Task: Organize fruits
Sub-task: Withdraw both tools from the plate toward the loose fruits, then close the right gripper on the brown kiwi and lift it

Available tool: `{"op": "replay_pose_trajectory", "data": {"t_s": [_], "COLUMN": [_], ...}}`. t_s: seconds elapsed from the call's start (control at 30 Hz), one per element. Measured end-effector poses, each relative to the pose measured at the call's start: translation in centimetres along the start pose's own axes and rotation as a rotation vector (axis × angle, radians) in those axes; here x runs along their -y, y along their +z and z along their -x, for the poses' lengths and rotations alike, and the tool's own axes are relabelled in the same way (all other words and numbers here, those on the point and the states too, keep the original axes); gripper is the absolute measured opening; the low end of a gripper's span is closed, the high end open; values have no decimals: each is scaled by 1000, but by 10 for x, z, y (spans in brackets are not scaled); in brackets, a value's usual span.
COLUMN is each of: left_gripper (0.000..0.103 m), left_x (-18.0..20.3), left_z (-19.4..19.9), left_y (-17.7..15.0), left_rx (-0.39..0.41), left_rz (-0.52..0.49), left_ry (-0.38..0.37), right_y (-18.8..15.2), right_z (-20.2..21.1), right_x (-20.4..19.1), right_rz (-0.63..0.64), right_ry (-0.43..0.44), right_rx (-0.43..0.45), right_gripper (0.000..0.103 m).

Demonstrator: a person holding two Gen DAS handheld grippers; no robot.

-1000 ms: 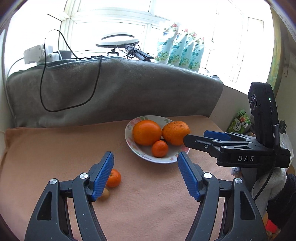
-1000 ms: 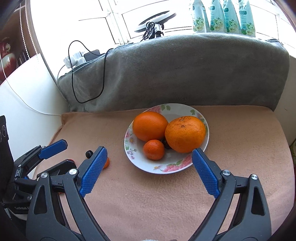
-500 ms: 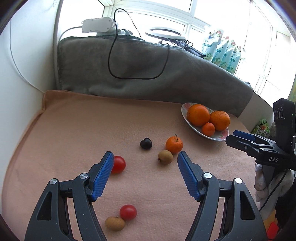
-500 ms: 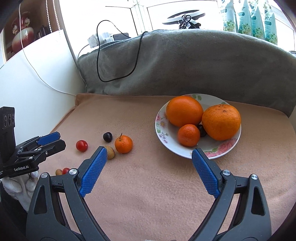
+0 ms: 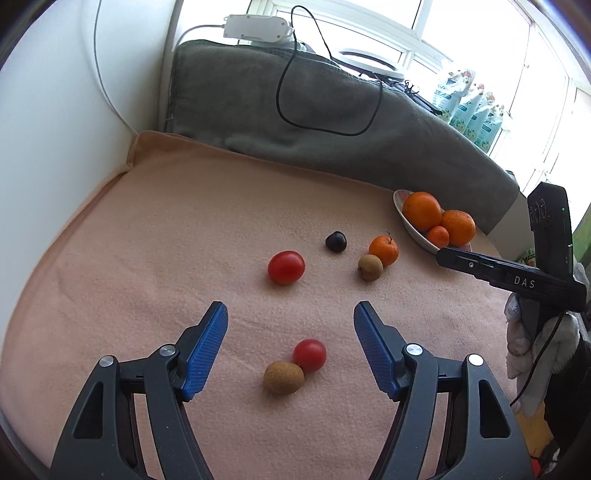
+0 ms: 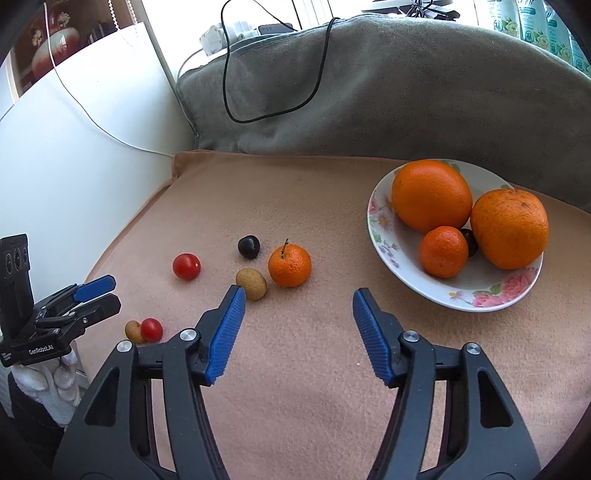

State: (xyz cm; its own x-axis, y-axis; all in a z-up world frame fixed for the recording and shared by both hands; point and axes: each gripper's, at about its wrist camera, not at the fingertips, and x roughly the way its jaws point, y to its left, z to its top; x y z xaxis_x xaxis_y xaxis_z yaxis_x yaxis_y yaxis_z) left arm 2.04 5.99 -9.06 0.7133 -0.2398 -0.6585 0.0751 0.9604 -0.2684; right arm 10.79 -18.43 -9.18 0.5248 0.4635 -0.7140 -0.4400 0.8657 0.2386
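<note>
A floral plate (image 6: 384, 221) (image 5: 400, 199) at the right holds two large oranges (image 6: 430, 194) (image 6: 509, 228), a small mandarin (image 6: 442, 251) and a dark fruit (image 6: 470, 240). Loose on the peach cloth lie a mandarin (image 6: 289, 265) (image 5: 383, 250), a dark plum (image 6: 248, 246) (image 5: 335, 241), a brown fruit (image 6: 251, 283) (image 5: 370, 267) and a red tomato (image 6: 186, 266) (image 5: 286, 267). A second tomato (image 5: 309, 355) (image 6: 151, 329) touches another brown fruit (image 5: 283, 377) (image 6: 133, 331). My left gripper (image 5: 290, 323) is open just above that pair. My right gripper (image 6: 297, 302) is open, near the loose mandarin.
A grey blanket roll (image 5: 332, 122) with a black cable (image 5: 325, 125) runs along the back. A white wall (image 5: 55, 110) borders the left. A power strip (image 5: 258, 27) and pouches (image 5: 469, 110) sit on the sill. The cloth's front edge drops off near me.
Both views have swung left and down. My left gripper has moved closer to the near tomato and brown fruit. My right gripper has moved left from the plate toward the loose fruits.
</note>
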Motion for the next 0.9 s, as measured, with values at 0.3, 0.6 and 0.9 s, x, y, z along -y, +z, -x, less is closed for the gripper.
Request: {"op": "replay_pose_trajectory", "data": {"t_s": [0.3,0.6,0.9], "left_gripper": [59,55,47], "left_x": [7,-5,-12], "left_z": [2,-3,-11], "left_y": [-26,-33,-32], "left_rx": [-65,-83,-98], "left_rz": [-40,-22,7], "left_ry": [-25,-32,-70], "right_y": [-4,0,4], "right_z": [-24,-40,-61], "right_x": [-23,-32,-35], "right_rz": [54,78,72], "right_ry": [39,26,24], "right_rx": [-55,-77,-119], "right_gripper": [51,50,45]}}
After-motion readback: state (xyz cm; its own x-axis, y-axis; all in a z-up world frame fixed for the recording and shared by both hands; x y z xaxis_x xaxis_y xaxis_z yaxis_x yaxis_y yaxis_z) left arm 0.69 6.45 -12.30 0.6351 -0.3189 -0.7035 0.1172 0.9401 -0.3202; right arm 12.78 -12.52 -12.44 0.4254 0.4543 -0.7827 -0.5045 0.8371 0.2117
